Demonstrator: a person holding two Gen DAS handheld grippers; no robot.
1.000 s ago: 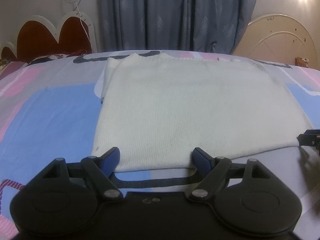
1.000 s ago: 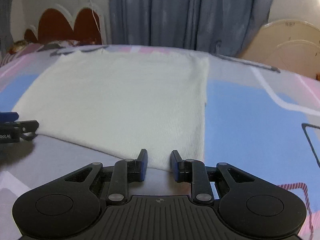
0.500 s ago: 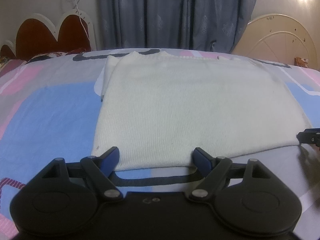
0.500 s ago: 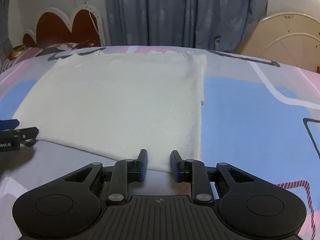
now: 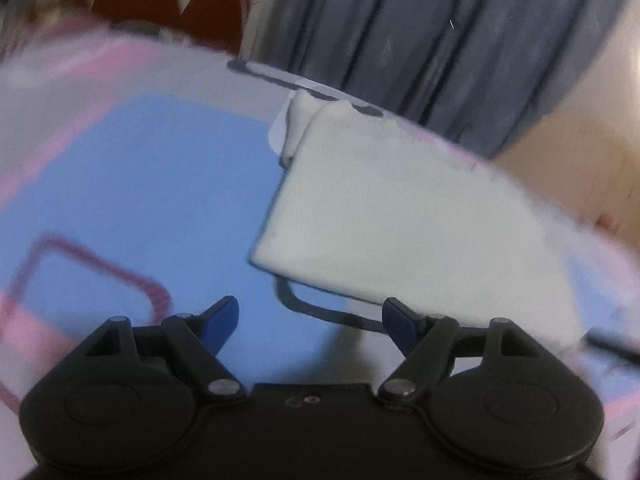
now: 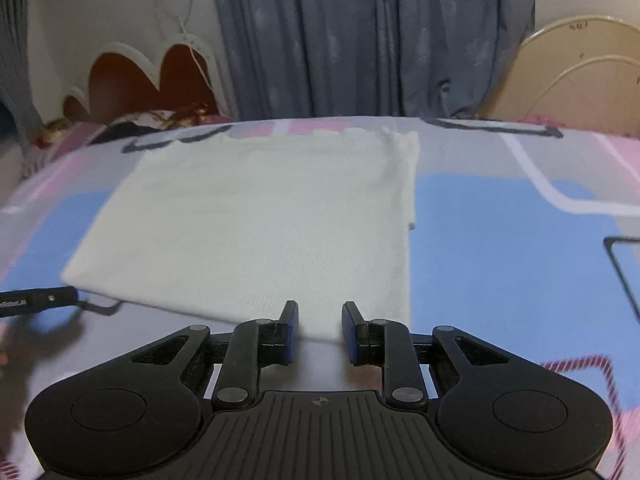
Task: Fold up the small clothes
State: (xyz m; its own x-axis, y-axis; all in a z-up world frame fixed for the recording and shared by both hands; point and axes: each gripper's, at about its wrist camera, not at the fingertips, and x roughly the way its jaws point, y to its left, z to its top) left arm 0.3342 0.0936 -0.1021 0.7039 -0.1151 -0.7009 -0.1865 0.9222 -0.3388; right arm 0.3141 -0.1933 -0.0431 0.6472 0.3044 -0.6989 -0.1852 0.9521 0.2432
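A cream knitted garment (image 6: pixel 264 224) lies flat on the bed, folded into a rectangle; it also shows in the blurred left wrist view (image 5: pixel 408 220). My left gripper (image 5: pixel 310 322) is wide open and empty, just off the garment's near left corner. My right gripper (image 6: pixel 319 322) is open with a narrow gap and empty, at the garment's near edge close to its right corner. The tip of the left gripper (image 6: pixel 36 298) shows at the left of the right wrist view.
The bed sheet (image 6: pixel 500 248) is patterned in blue, pink and grey. A red and white headboard (image 6: pixel 160 76) stands at the back left, grey curtains (image 6: pixel 376 36) behind, and a cream board (image 6: pixel 580 72) at the back right.
My left gripper has swung left and tilted, its view now blurred and the garment shifted right. My right gripper has drawn back slightly. Both jaws keep their opening.
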